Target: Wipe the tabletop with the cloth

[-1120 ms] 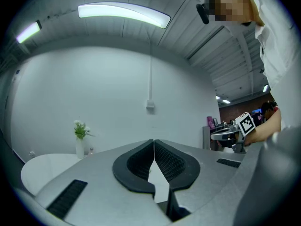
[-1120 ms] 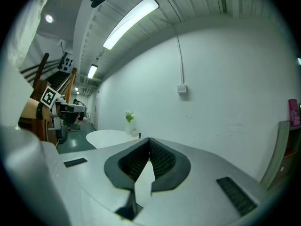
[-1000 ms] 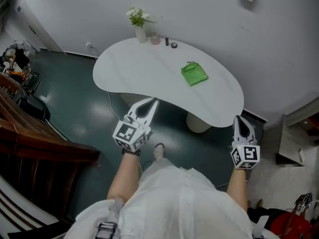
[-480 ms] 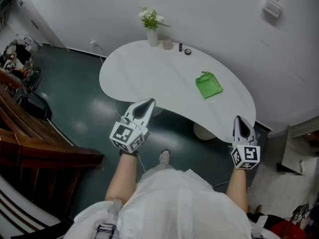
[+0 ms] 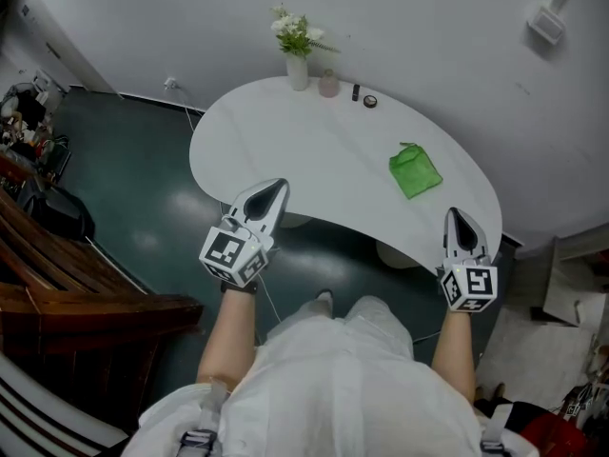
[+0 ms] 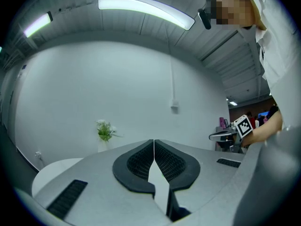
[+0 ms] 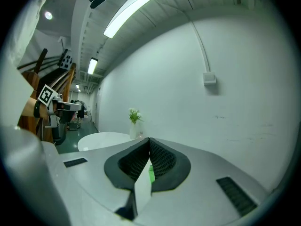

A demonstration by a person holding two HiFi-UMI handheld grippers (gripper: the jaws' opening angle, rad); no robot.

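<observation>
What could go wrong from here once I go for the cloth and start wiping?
The left gripper and right gripper are both shut; reaching the green cloth without opening first would likely just shove it toward the nearby edge. The vase and small pink cup at the far edge of the table could be knocked over by a wide wipe.

The worktop (image 5: 285, 150) is white, smooth and matt. The cloth (image 5: 415, 172) looks like soft green fabric, lightly creased. The floor (image 5: 162, 208) is dark green and glossy, reflecting light. The left gripper (image 5: 275, 188) and right gripper (image 5: 455, 215) have matt grey plastic shells; their fingers (image 6: 136, 166) are faced with black ribbed material.
</observation>
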